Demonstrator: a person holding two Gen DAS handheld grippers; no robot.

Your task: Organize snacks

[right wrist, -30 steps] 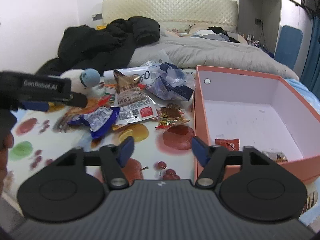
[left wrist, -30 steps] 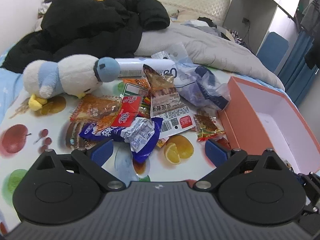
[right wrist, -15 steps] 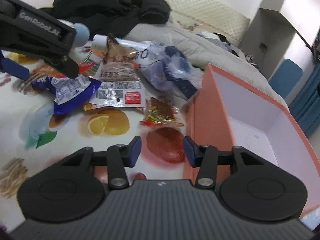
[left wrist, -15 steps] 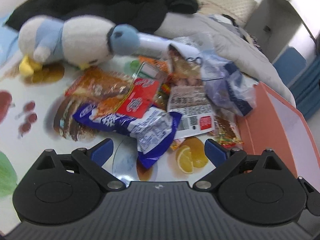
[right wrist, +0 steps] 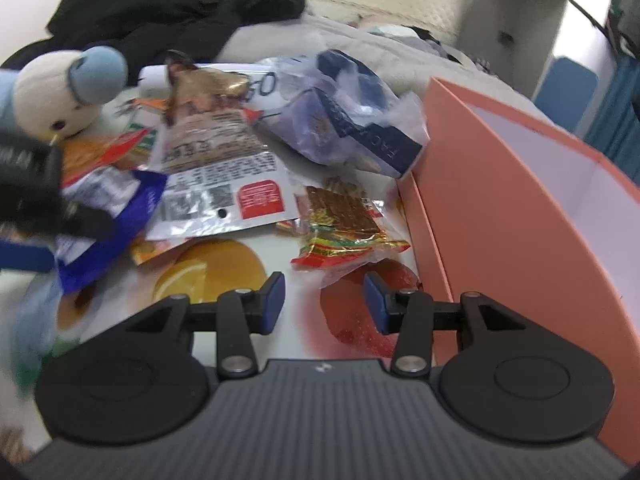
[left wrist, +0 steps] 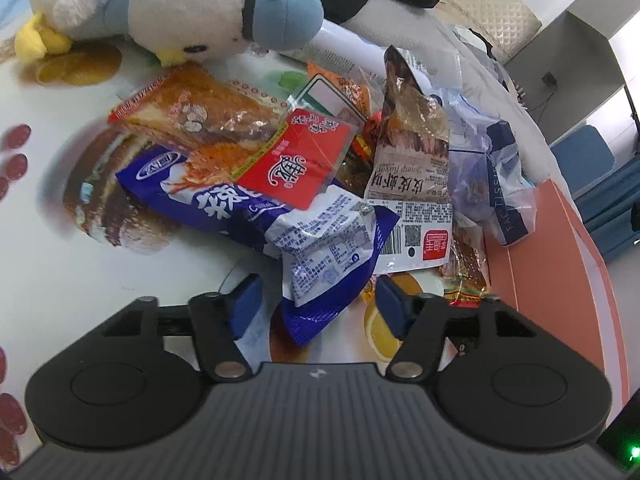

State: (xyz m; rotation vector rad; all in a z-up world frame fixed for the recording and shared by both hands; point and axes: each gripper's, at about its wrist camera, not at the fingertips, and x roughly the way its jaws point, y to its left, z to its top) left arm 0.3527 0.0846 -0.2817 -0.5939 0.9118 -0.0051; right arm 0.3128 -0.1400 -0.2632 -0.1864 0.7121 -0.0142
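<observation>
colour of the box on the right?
Salmon-pink outside, white inside: the box, clearest in the right wrist view.

A blue-and-white snack bag (left wrist: pixel 280 220) printed with white characters lies centre frame under a red packet (left wrist: pixel 296 164). Upper left, the plush toy (left wrist: pixel 160 12) is cream and pale blue with yellow feet. At the right edge, the box (right wrist: pixel 500 184) is salmon outside, white inside. The sheet (left wrist: pixel 60 260) is white with fruit prints.

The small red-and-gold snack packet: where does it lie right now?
In the right wrist view the small red-and-gold snack packet lies on the fruit-print cloth, just ahead of the right gripper, beside the orange box.
</observation>
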